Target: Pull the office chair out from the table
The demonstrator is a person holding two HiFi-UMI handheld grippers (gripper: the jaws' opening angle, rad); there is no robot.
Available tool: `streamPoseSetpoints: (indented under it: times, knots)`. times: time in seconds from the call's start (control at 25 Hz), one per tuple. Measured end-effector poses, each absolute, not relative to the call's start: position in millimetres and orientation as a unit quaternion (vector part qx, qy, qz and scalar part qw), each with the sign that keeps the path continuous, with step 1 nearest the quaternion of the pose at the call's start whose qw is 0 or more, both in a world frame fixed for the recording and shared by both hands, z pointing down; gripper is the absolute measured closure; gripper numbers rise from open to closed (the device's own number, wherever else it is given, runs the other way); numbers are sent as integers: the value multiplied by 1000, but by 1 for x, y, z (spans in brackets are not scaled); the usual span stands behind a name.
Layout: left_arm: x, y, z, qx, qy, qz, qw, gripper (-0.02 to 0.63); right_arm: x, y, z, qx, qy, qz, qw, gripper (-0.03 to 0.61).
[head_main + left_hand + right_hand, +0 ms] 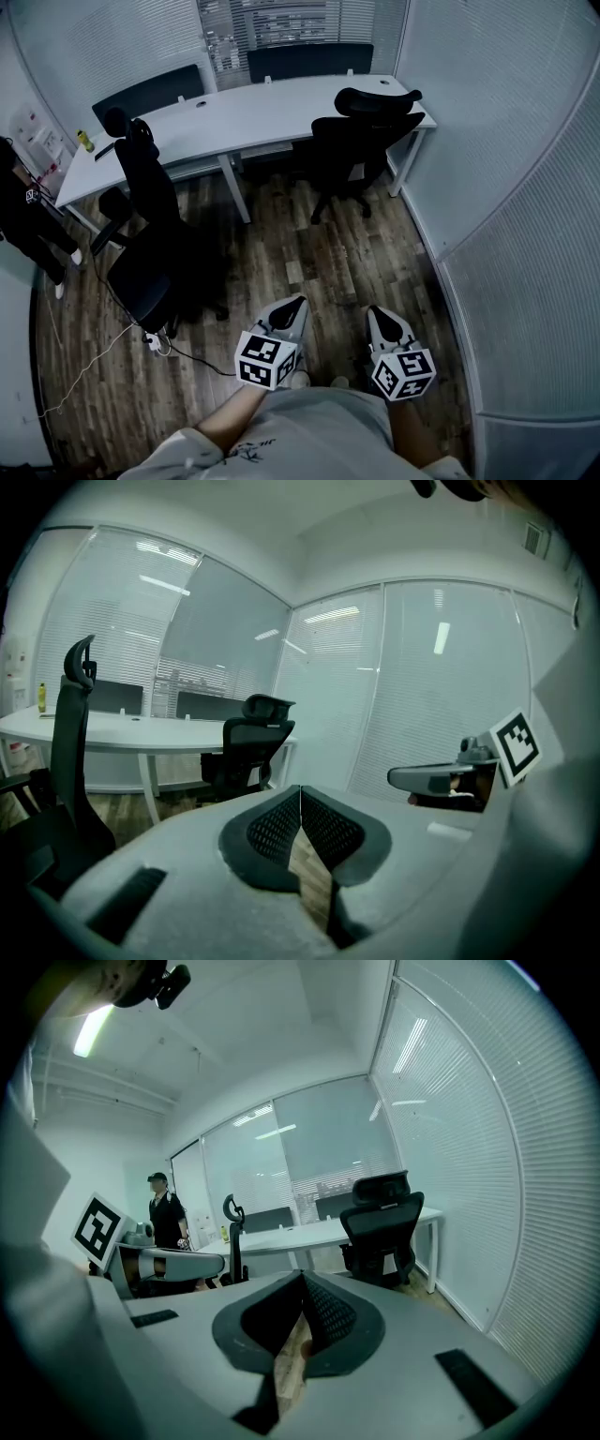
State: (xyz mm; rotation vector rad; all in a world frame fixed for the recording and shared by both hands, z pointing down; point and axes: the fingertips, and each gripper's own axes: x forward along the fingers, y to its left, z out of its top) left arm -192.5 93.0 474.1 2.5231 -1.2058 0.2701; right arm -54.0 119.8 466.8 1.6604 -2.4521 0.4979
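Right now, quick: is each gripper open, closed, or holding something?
Left gripper: closed, jaws together, nothing held.
Right gripper: closed, jaws together, nothing held.

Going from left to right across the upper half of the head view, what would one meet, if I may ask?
Standing person → yellow-green bottle → nearer office chair → farther office chair → blind-covered wall.
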Motion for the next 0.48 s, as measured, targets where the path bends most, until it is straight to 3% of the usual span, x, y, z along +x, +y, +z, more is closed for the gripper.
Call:
streamPoseSetpoints:
  times: [0.48]
  knots:
    - [-209,63,479,896,-402,89,167,601,-75,97,471,557,-813,156,72,571]
